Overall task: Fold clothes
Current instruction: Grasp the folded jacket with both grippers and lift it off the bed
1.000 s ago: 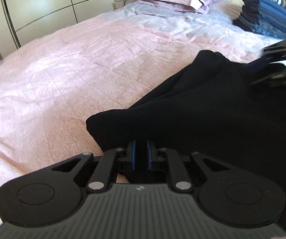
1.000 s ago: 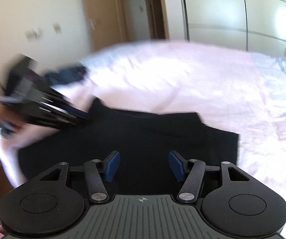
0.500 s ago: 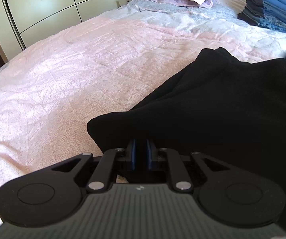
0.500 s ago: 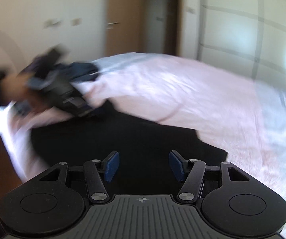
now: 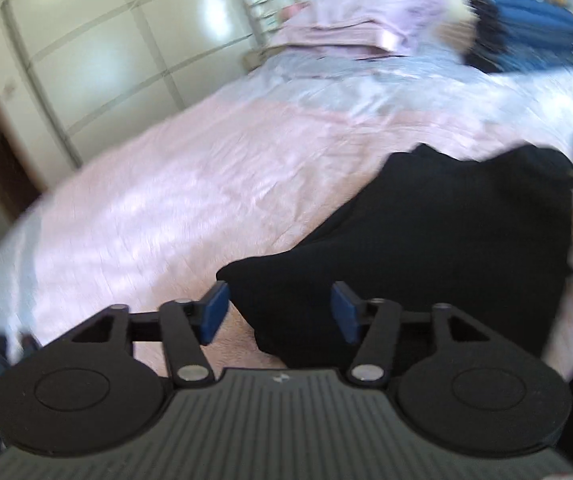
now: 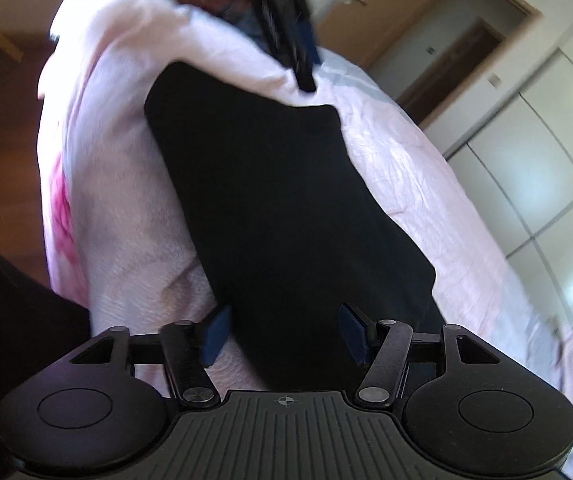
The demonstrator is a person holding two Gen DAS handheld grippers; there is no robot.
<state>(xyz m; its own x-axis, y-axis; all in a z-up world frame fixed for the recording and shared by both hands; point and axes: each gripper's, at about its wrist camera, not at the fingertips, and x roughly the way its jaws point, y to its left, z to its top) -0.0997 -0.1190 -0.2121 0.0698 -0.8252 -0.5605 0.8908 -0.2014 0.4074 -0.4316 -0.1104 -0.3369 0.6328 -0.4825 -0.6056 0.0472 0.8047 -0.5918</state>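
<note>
A folded black garment (image 5: 426, 236) lies on the pink bedspread (image 5: 214, 184); it also shows in the right wrist view (image 6: 278, 200). My left gripper (image 5: 279, 312) is open, its blue pads either side of the garment's near corner, holding nothing. My right gripper (image 6: 284, 334) is open over the garment's other end, empty. The left gripper (image 6: 290, 40) shows blurred at the top of the right wrist view, beyond the garment's far end.
A stack of folded blue clothes (image 5: 526, 36) sits at the back right of the bed. Lilac pillows (image 5: 358, 24) lie at the head. White wardrobe doors (image 5: 106, 48) stand on the left. The bed's edge and wooden floor (image 6: 2, 128) are close by.
My left gripper has opened and let go of the black garment's corner, pulling back a little. My right gripper has swung round and now looks along the garment's length.
</note>
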